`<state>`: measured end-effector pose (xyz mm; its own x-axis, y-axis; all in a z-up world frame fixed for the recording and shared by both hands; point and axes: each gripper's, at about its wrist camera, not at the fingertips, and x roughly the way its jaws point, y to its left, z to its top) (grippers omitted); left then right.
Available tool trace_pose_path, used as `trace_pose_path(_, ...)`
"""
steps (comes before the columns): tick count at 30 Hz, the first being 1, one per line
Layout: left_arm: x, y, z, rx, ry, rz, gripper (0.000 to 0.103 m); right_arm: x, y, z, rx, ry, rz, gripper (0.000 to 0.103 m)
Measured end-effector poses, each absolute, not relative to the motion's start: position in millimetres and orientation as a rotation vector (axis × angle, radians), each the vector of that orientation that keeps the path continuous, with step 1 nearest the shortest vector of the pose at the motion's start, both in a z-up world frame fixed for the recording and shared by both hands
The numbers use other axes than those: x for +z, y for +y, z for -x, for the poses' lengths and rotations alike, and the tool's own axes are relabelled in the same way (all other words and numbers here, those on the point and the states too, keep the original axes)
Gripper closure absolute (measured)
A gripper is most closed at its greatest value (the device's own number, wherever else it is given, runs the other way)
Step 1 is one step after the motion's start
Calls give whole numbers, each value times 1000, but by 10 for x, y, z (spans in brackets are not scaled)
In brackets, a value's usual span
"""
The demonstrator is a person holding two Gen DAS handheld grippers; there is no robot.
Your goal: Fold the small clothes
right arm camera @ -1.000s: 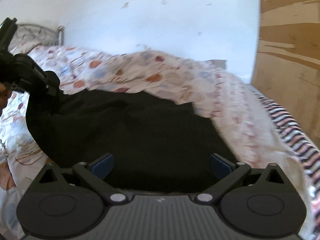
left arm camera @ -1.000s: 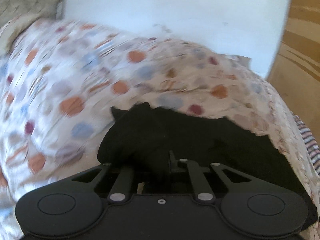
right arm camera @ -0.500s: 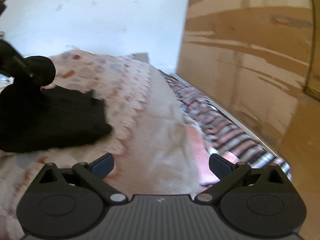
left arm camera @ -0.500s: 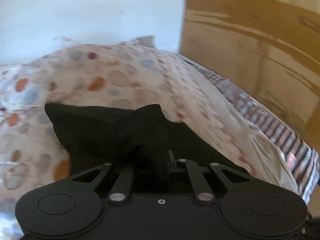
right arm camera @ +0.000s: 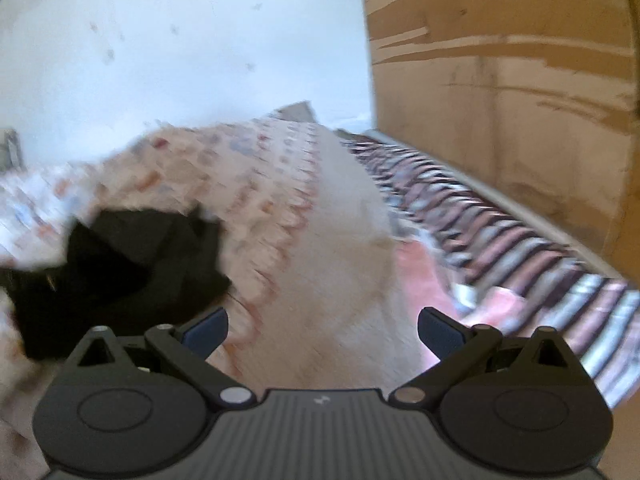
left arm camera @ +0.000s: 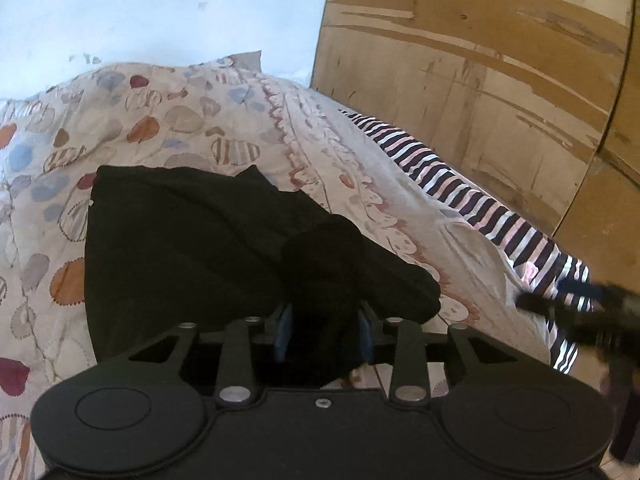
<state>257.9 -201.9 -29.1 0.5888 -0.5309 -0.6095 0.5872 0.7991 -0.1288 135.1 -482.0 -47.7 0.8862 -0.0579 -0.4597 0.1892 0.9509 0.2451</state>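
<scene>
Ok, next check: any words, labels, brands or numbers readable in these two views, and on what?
None can be read.
A small pale mark sits on the right gripper's grey body, too small to tell whether it is a logo or letters.
The black garment, patterned bedsheet, striped cloth and wooden panel show no writing.

A heart-patterned bedspread (left arm camera: pixel 192 120) covers the bed, a striped sheet (left arm camera: pixel 472 196) showing along its edge beside a scuffed wooden panel (left arm camera: pixel 480 60) and pale wall (left arm camera: pixel 160 12).
</scene>
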Motion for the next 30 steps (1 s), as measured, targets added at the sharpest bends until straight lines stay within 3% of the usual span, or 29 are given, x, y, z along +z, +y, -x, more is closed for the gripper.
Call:
trace_pose_path(8,-331,-2055,-2493,-648,651,-69,76,-182,-4782,-2544,277,535,-324,1)
trace_pose_path(12,-343,-2063,-2473,-637,641,-71,84,-231,-4577,-3075,406,605,-334,27)
trace_pose_path(15,-350,-2057,-2467,-630,636,-70,90,-293,-4434,-3328,493,653,-367,32)
trace_pose_path(20,-318,-1923,-2396,-597,585,19,95,-456,-4296,-3550,534,768,-434,31)
trace_pose_path(26,-208,-1568,-2379,-547,518,209,95,-516,-4425,-3598,604,777,-626,17)
trace_pose_path(30,-177,-1582,-2366,-556,516,196,95,-672,-4416,-3794,567,847,-735,17)
